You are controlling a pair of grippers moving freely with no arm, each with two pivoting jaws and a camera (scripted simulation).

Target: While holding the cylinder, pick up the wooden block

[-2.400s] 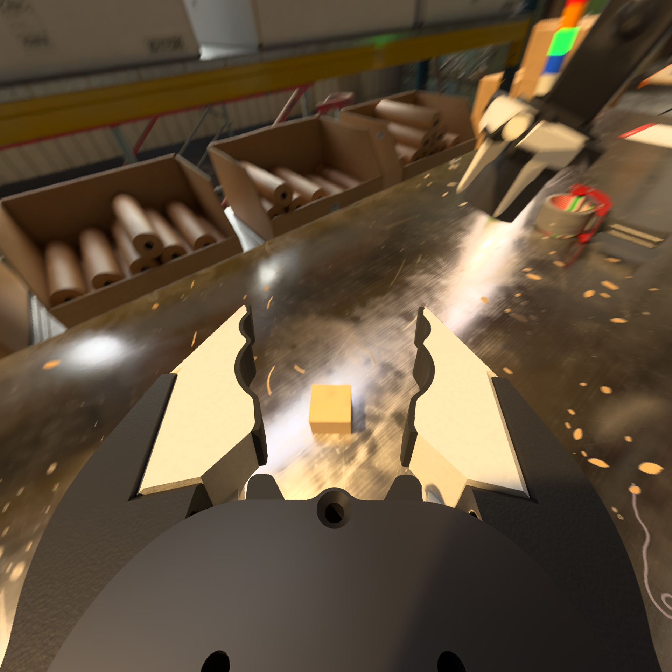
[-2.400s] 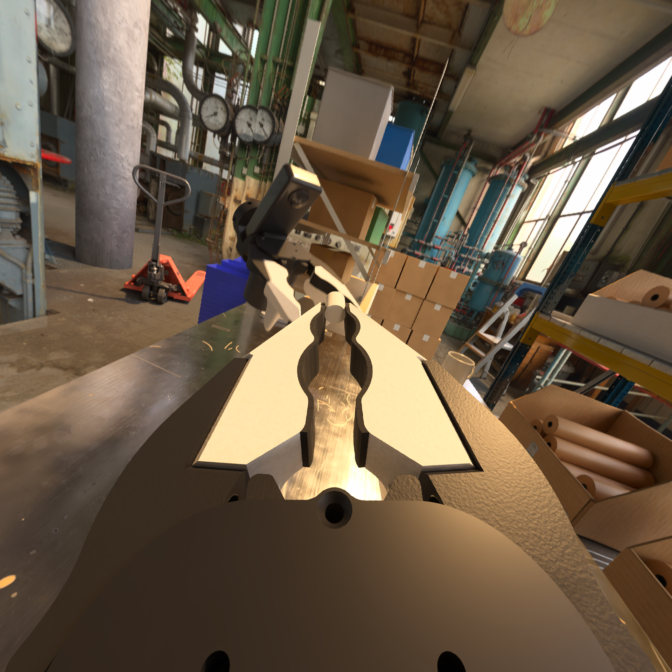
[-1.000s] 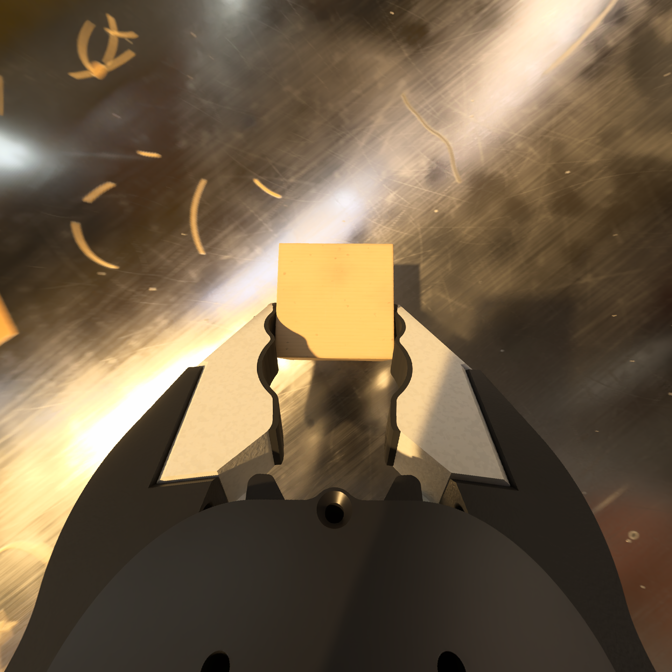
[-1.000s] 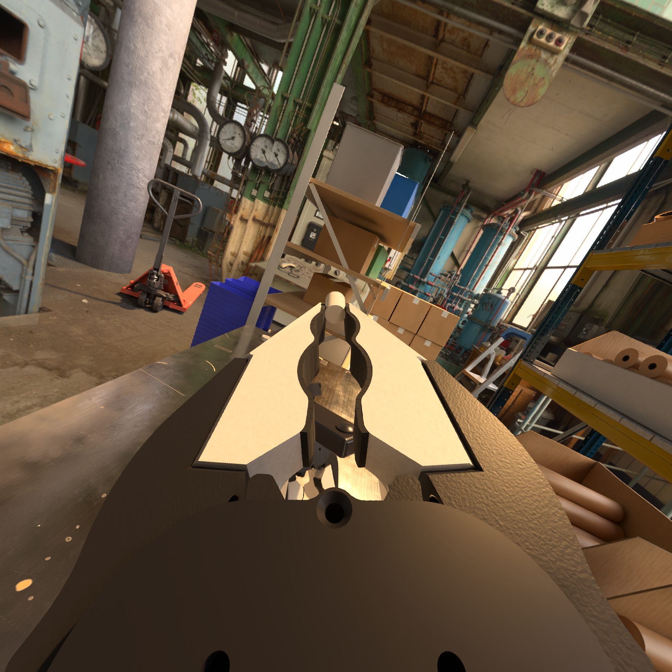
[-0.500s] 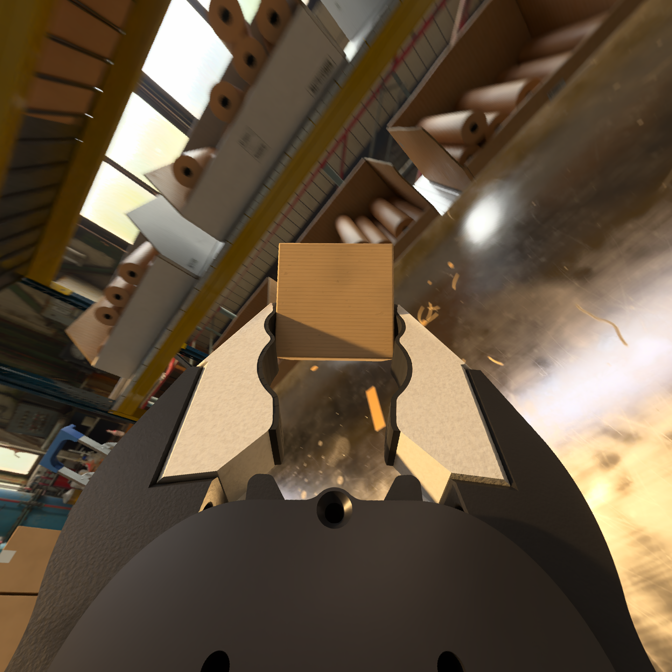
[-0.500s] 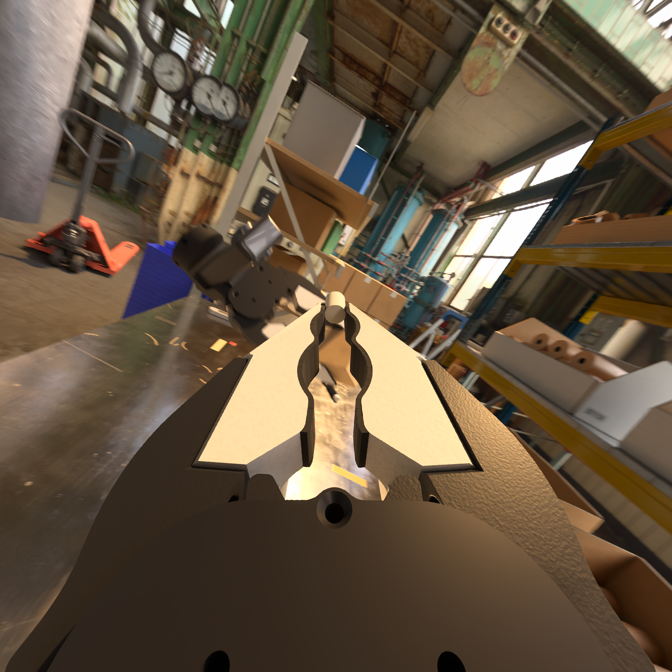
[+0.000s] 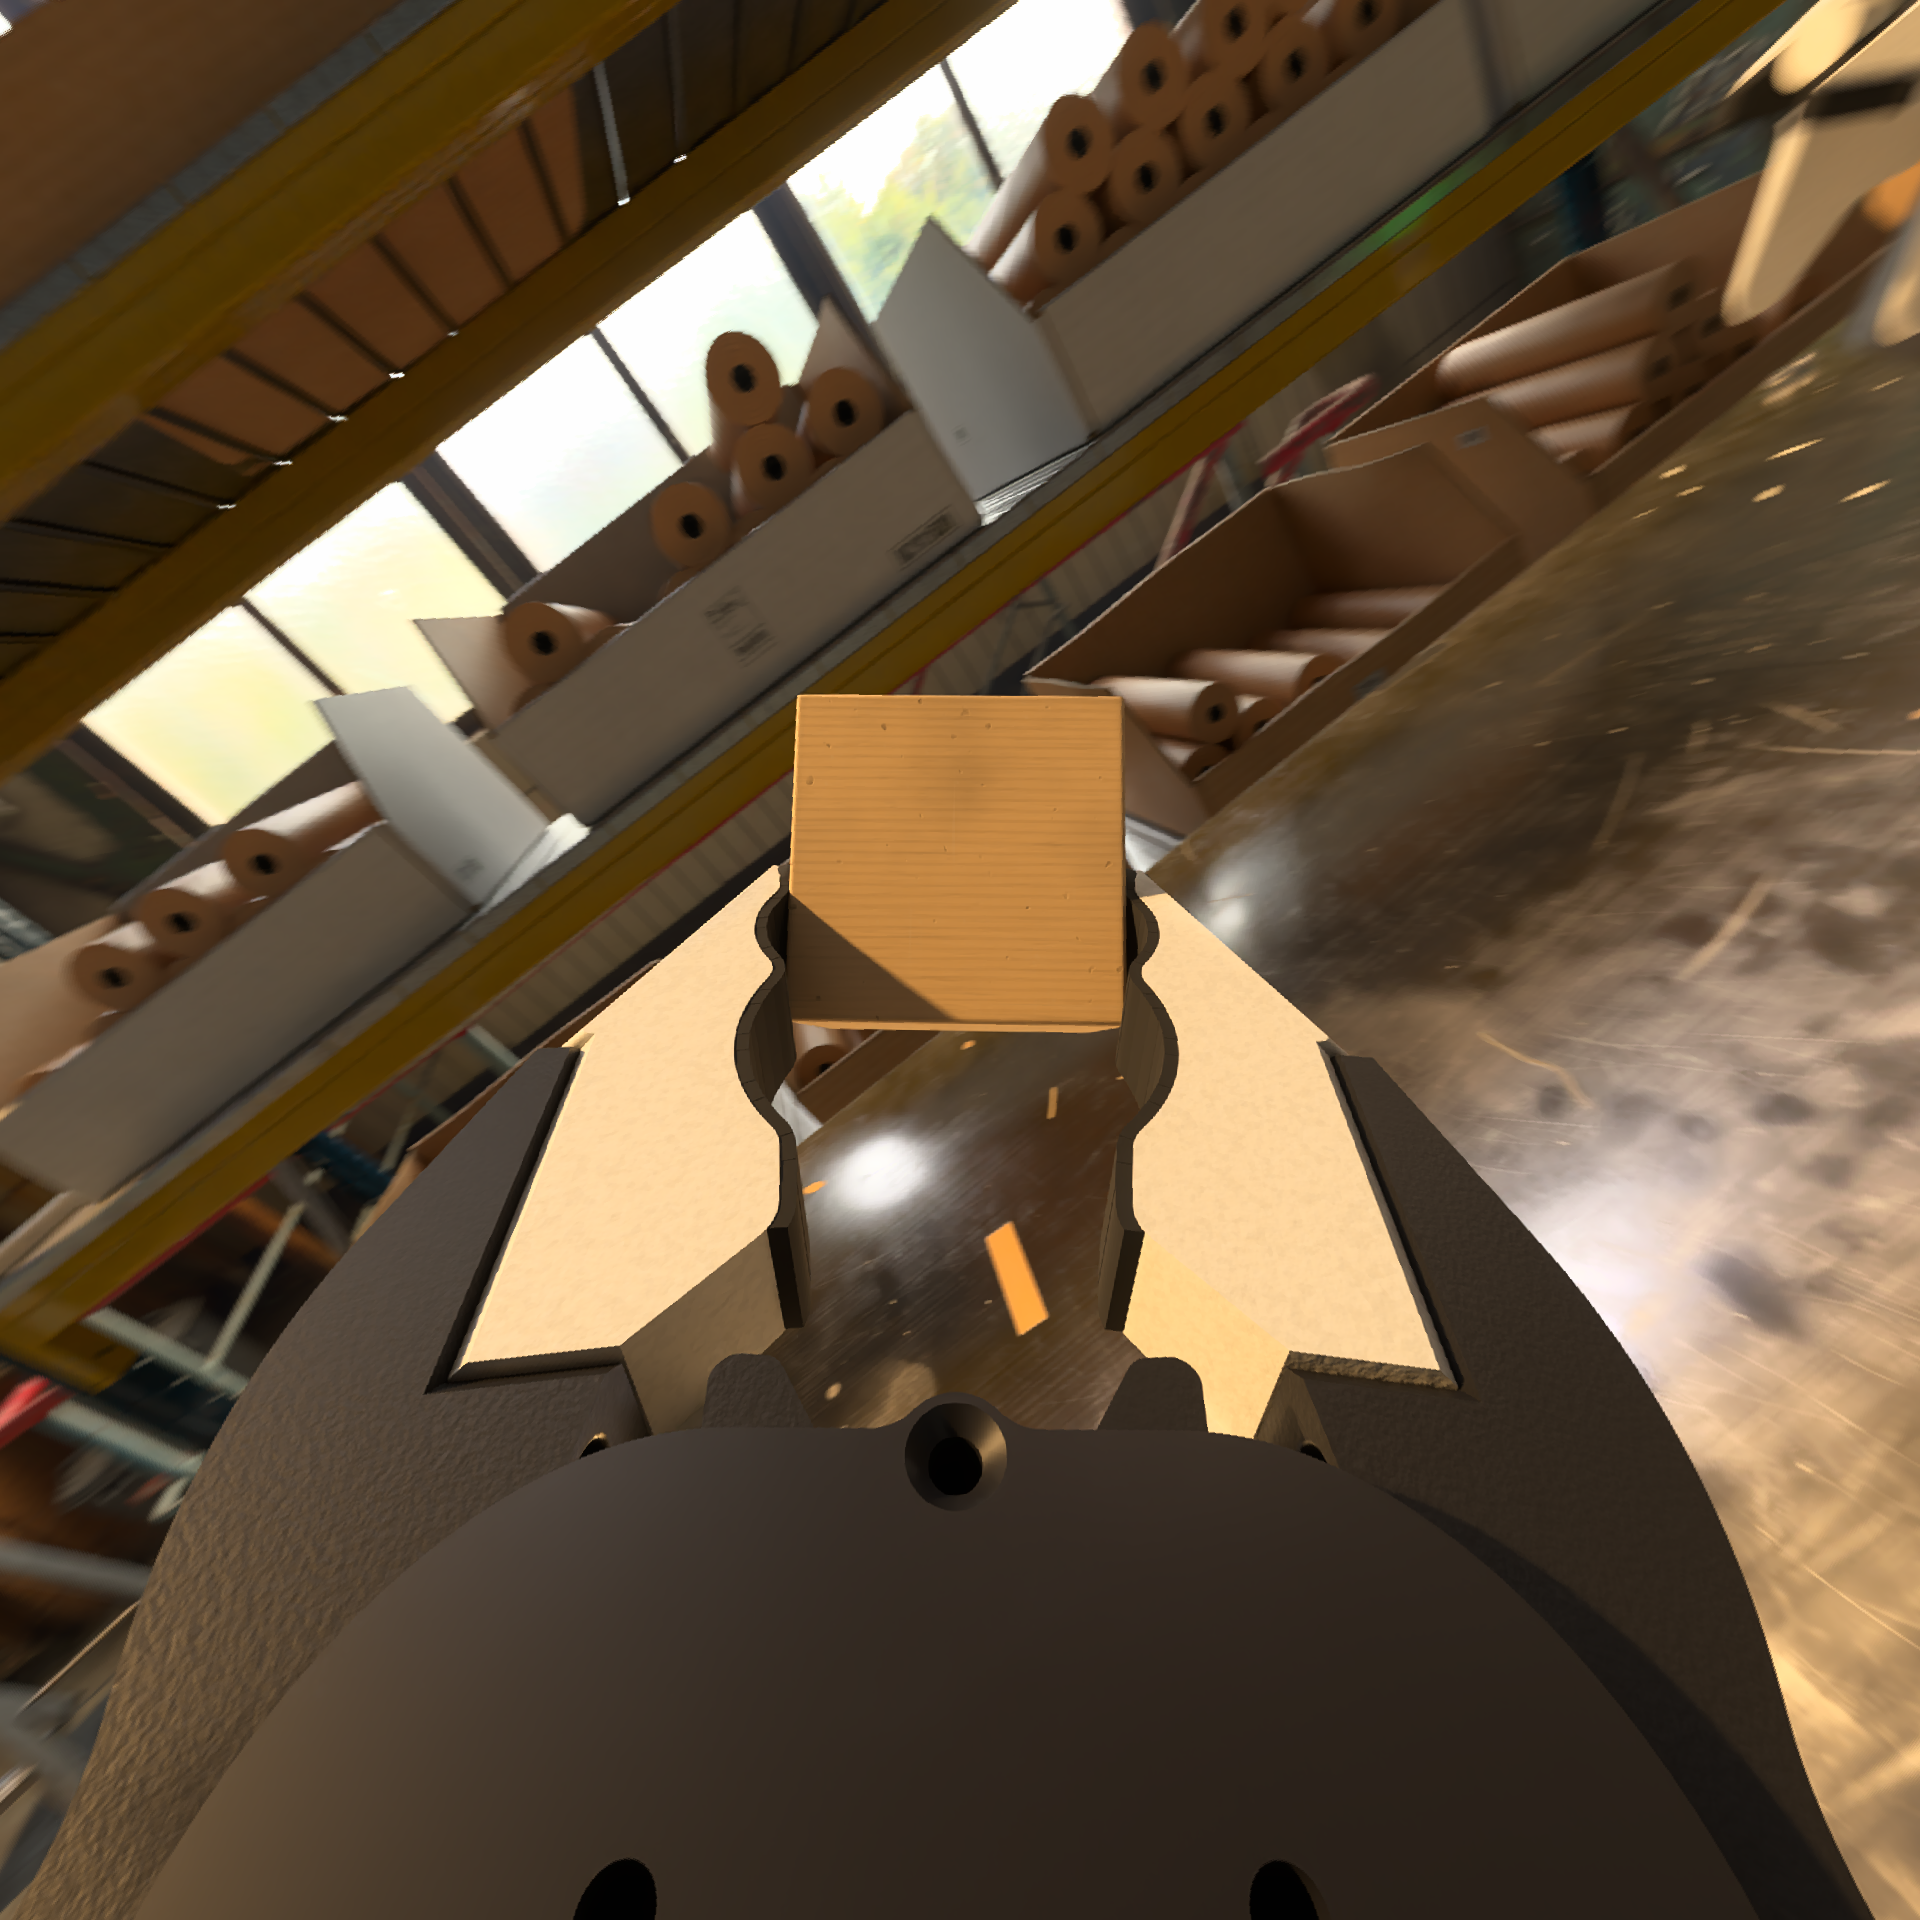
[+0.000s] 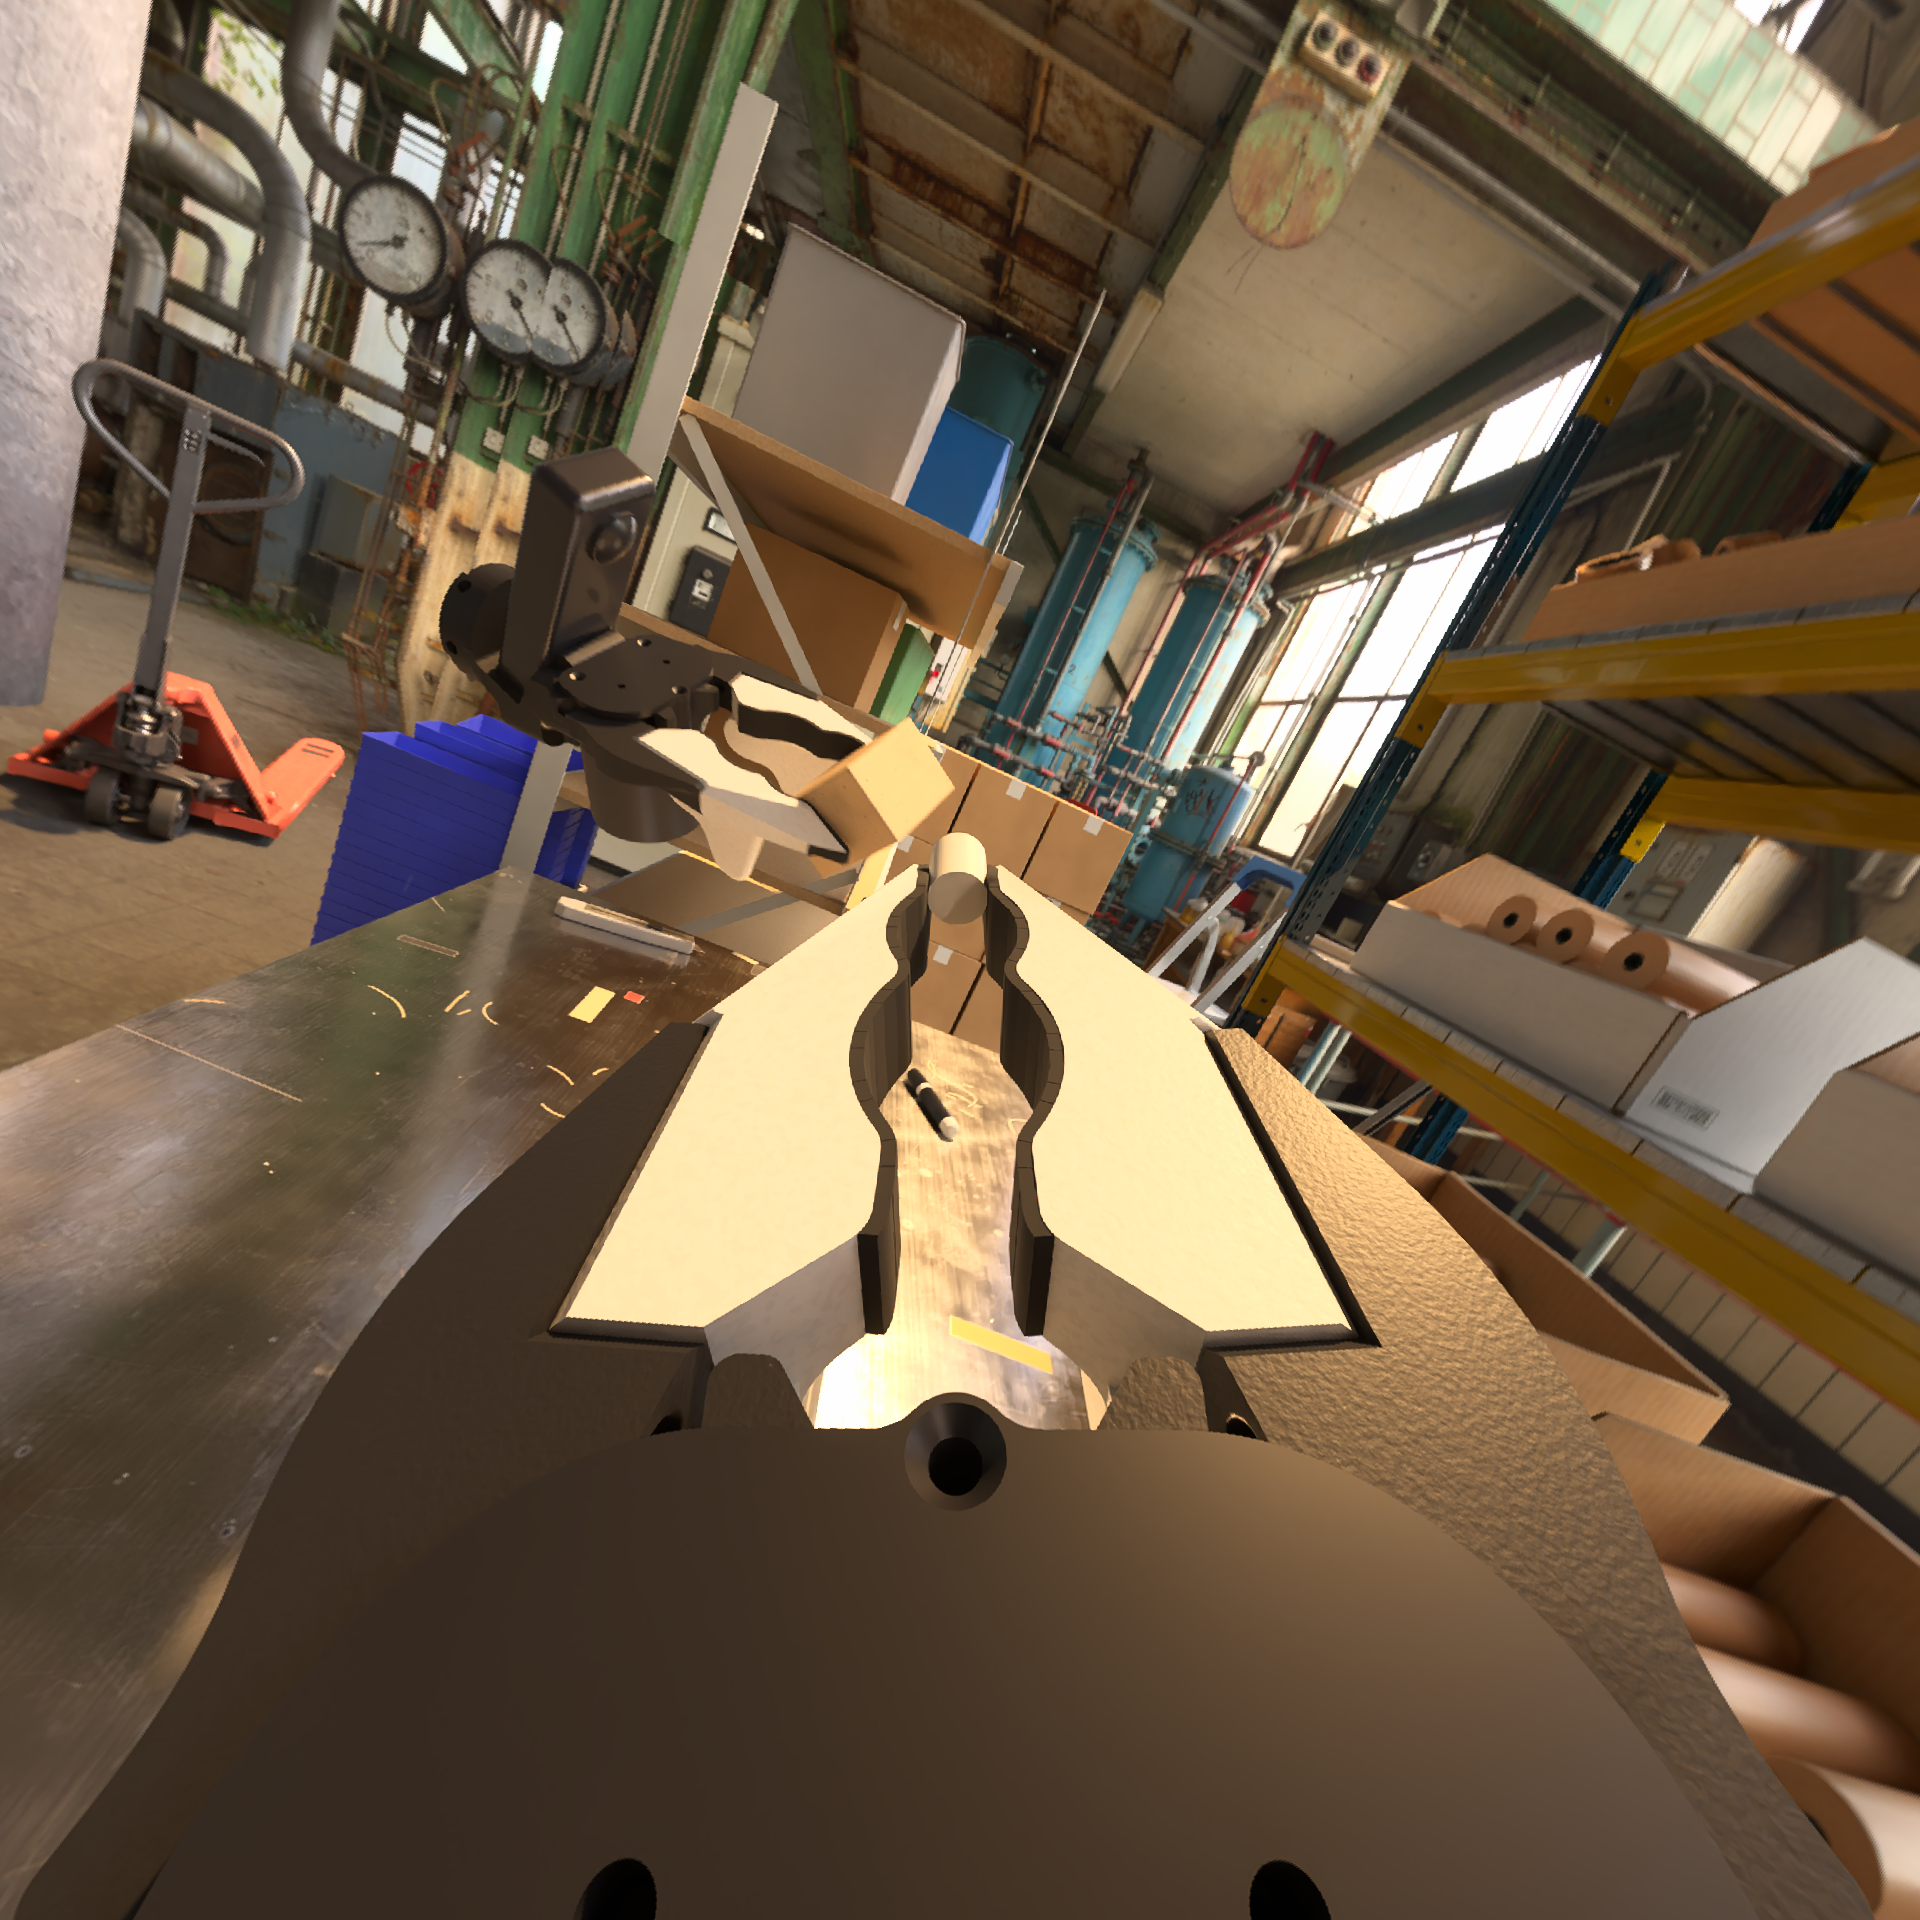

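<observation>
My left gripper [image 7: 956, 914] is shut on the wooden block [image 7: 956, 852], a light brown cube gripped at the fingertips and lifted off the table. In the right wrist view the left gripper [image 8: 821, 790] hangs above the table's far end with the block [image 8: 878, 784] in its tips. My right gripper [image 8: 958, 894] is shut on a small pale cylinder [image 8: 956, 876], held between its fingertips above the table. The right gripper does not show in the left wrist view.
The dark scratched metal table [image 8: 260, 1122] carries a black marker [image 8: 930, 1104], a flat white strip [image 8: 623, 923] and small coloured scraps. Cardboard boxes of brown paper rolls [image 7: 1299, 644] line the table's edge. Yellow shelving [image 8: 1662, 665] stands to the right.
The left gripper closed on the block on the table, lifted it clear and tilted up toward the shelves. The right gripper kept hold of the cylinder and shifted slightly.
</observation>
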